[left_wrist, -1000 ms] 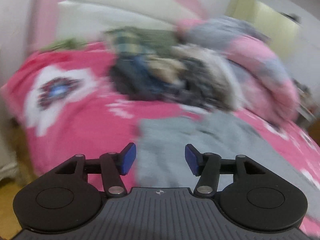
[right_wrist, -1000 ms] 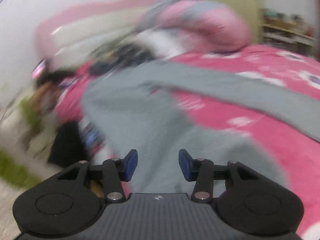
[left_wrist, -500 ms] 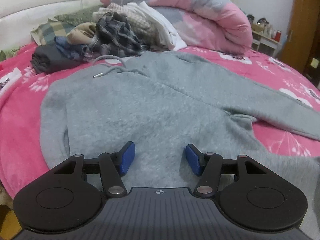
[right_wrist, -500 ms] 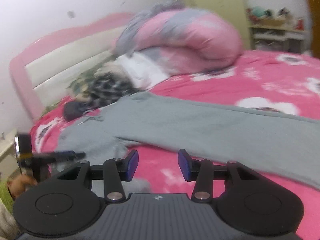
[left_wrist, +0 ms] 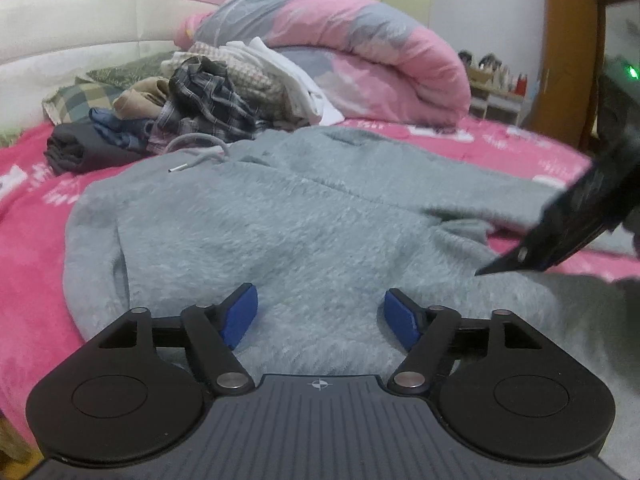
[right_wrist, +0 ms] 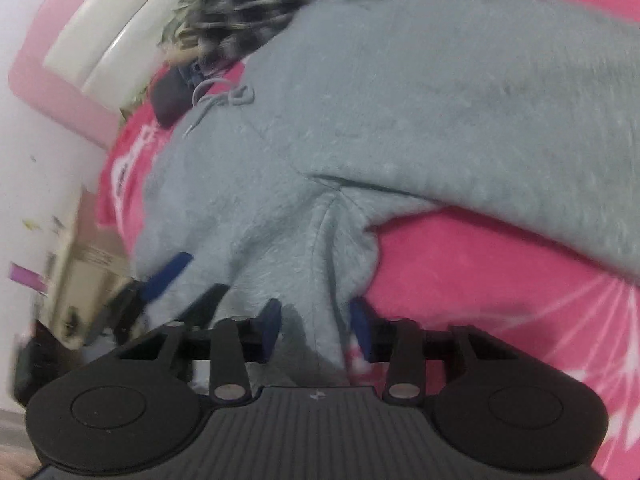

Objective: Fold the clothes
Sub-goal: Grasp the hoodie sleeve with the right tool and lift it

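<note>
The grey hoodie (left_wrist: pixel 320 216) is thick, fuzzy fleece with a matt, brushed nap; its drawstring (left_wrist: pixel 196 158) is woven cord ending in a small shiny metal tip. The pink bedspread (left_wrist: pixel 36 272) under it looks like soft plush cloth, matt, printed with white flowers. At the bed's far edge the pile of clothes (left_wrist: pixel 208 108) mixes thin checked woven cotton, a waffle-knit cream piece and smooth dark cloth. The rolled quilt (left_wrist: pixel 360 52) behind it is smooth, slightly sheeny fabric. The headboard (left_wrist: pixel 80 36) looks padded, glossy leatherette. The left gripper (left_wrist: pixel 320 316) is matt black plastic with ribbed grey housing, bright metal pivot pins and blue rubbery pads; the right gripper (right_wrist: pixel 316 326) is the same. The wardrobe (left_wrist: pixel 568 64) at the right is smooth brown wood.
</note>
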Demonstrator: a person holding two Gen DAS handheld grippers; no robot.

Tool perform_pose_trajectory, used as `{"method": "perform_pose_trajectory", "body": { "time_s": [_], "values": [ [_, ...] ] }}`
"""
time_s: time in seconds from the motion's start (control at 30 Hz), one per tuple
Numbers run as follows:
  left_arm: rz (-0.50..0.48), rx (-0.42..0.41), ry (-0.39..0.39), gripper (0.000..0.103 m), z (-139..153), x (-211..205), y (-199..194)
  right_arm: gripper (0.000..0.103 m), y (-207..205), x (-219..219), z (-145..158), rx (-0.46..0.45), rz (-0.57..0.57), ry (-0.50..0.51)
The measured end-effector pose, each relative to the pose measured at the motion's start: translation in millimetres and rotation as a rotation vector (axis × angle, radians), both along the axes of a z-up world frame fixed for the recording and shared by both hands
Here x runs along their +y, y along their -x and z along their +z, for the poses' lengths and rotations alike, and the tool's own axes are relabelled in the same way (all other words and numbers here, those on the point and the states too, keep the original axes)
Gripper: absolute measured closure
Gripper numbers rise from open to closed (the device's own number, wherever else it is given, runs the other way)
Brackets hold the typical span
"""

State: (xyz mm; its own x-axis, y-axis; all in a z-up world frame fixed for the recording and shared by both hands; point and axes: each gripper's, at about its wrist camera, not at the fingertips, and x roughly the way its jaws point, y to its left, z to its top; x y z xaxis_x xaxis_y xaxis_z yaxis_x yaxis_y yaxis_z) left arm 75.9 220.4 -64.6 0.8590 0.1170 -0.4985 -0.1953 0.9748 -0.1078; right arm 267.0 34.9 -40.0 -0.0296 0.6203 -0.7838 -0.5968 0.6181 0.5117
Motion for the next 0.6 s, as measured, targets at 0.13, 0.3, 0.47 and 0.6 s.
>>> {"method": "perform_pose_trajectory", "body": {
  "time_s": [0.13,0.3,0.47,0.6],
  "values": [
    [-0.026,-0.049,0.093,0.02,-1,9,4,0.097,22,6,18,-0.193,0.007,0.032],
    [-0.041,-0.062,0.108,0.019,-3,10,4,0.097,37,19,48,-0.51,0.016,0.052],
    [-0.035,-0.039,0.004,0.019,-5,-4,1,0.096,31,36,10,-0.557,0.053,0.197],
    [-0.03,-0.033,-0.017,0.018,-5,-7,1,0.075,24,0,34,-0.477,-0.079,0.136]
  ]
}}
